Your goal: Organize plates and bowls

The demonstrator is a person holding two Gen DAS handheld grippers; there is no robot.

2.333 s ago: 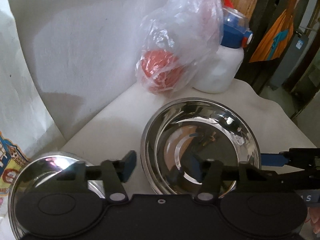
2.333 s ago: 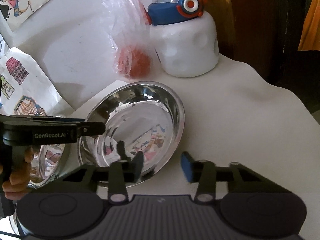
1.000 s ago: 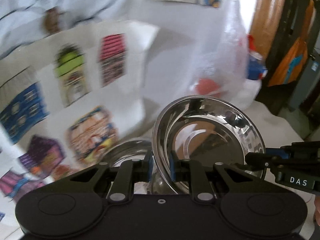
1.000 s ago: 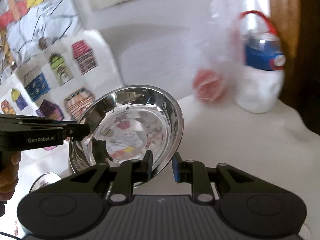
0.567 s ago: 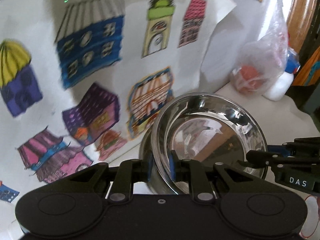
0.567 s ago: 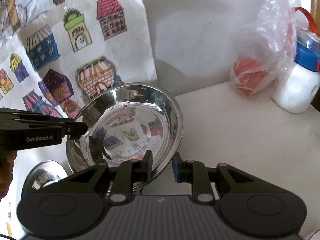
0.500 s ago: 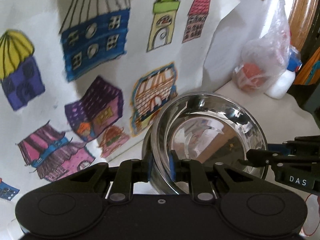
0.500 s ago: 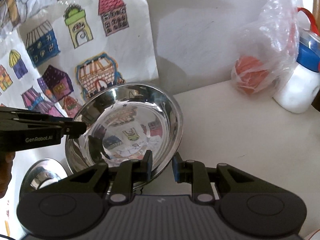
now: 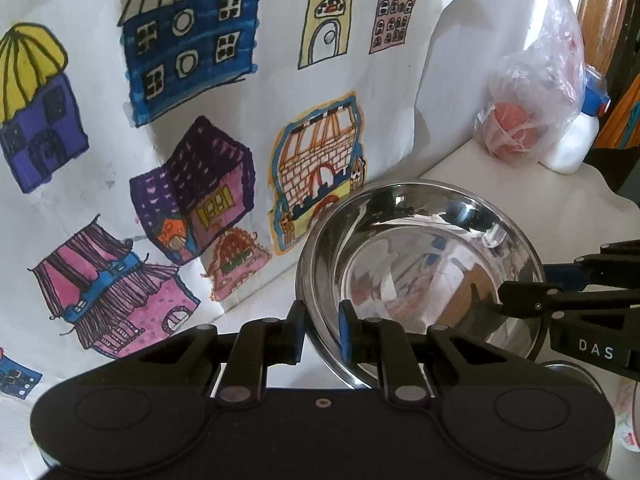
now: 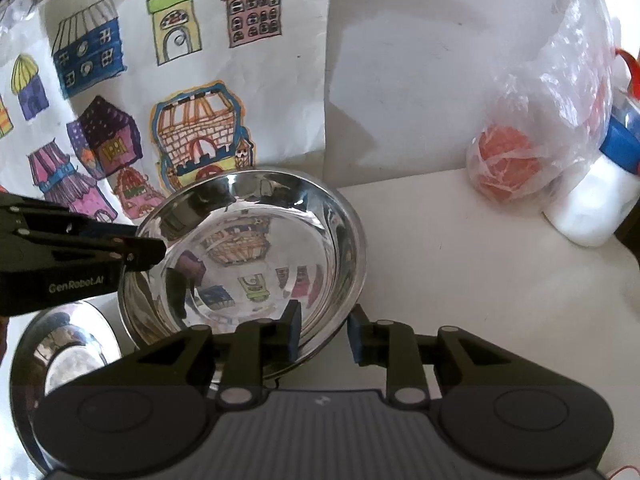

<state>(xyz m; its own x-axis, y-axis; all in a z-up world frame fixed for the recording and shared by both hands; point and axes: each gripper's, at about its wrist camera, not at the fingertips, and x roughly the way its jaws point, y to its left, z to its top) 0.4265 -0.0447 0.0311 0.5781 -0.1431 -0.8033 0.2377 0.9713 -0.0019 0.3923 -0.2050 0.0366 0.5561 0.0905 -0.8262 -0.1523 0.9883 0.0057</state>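
In your left wrist view, your left gripper sits at 6 o'clock with its two blue-padded fingers set on either side of the near-left rim of the steel bowl; a sliver of gap shows beside the pads, so you cannot tell for sure whether they clamp the metal or only bracket it. The bowl fills the centre-right of this view, tilted, its hollow facing the camera. At 3 o'clock your right gripper reaches in and meets the bowl's far-right rim. Behind, from 9 to 12 o'clock, hangs a sheet of paper with coloured house drawings, and at 2 o'clock a clear plastic bag holding something orange-red leans on a white bottle on the white table. In your right wrist view, your right gripper at 6 o'clock straddles the bowl's near rim with a visible gap on the outer side, so its hold is equally unclear. Your left gripper comes in at 9 o'clock onto the opposite rim. A second steel bowl lies at 8 o'clock, just beside and below the first.
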